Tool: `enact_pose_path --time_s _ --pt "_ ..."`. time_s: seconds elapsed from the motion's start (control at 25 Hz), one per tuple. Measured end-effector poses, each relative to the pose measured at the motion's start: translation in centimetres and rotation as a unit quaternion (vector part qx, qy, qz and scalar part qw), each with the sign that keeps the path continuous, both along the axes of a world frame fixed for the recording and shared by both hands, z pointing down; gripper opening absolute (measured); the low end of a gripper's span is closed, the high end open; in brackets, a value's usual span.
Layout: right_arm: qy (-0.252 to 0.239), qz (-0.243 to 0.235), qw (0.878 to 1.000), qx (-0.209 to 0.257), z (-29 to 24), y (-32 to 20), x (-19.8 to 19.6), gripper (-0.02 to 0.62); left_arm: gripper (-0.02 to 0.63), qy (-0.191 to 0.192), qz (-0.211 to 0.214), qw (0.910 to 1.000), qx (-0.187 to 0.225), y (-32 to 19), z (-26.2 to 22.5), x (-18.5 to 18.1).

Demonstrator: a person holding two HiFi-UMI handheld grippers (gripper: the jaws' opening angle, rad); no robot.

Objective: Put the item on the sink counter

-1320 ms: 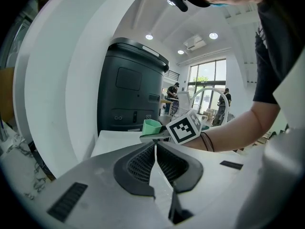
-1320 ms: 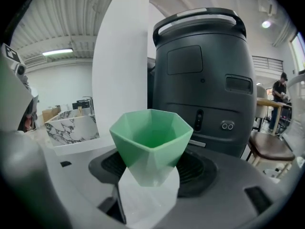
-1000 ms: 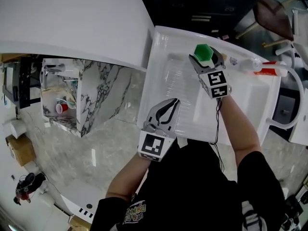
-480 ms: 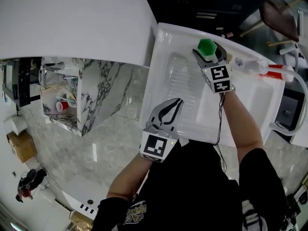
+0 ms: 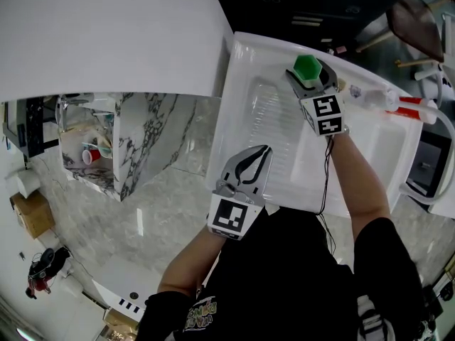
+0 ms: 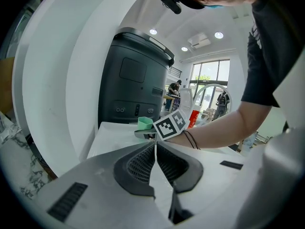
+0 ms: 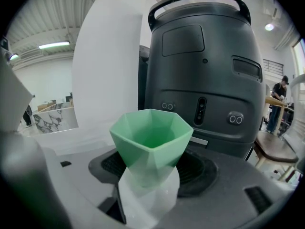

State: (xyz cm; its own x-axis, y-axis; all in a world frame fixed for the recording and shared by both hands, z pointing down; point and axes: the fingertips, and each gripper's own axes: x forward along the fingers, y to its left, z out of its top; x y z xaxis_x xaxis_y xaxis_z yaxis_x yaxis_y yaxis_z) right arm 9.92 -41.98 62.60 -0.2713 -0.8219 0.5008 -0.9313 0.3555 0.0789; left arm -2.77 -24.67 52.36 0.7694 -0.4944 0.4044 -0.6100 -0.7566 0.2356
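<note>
A green faceted cup point(image 5: 307, 66) with a pale white base is in my right gripper point(image 5: 311, 78), which is shut on it over the far left part of the white sink counter point(image 5: 264, 116). In the right gripper view the cup point(image 7: 151, 144) stands upright between the jaws of that gripper point(image 7: 153, 182). I cannot tell whether its base touches the counter. My left gripper point(image 5: 257, 155) hangs over the counter's near edge, shut and empty. In the left gripper view the cup point(image 6: 144, 123) shows beyond that gripper's point(image 6: 155, 149) tips.
A dark grey bin-like appliance point(image 7: 205, 70) stands just behind the counter. A red and white tube point(image 5: 409, 104) lies at the counter's far right, by a curved white faucet point(image 5: 442, 130). The sink basin point(image 5: 370, 155) lies right of the ridged drainer. A marble counter point(image 5: 142, 141) stands at the left.
My right gripper has shifted a little farther back over the counter and slightly lower, with the cup still in it. The left gripper has stayed put.
</note>
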Motion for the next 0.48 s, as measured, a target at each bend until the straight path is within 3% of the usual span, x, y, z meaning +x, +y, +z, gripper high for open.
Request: enact_pose_path --time_s 0.48 --pt "-0.008 0.001 1.0 -0.004 0.2 0.03 -0.02 0.367 0.021 0.001 0.0 1.0 -0.002 0.37 -0.2 0.47"
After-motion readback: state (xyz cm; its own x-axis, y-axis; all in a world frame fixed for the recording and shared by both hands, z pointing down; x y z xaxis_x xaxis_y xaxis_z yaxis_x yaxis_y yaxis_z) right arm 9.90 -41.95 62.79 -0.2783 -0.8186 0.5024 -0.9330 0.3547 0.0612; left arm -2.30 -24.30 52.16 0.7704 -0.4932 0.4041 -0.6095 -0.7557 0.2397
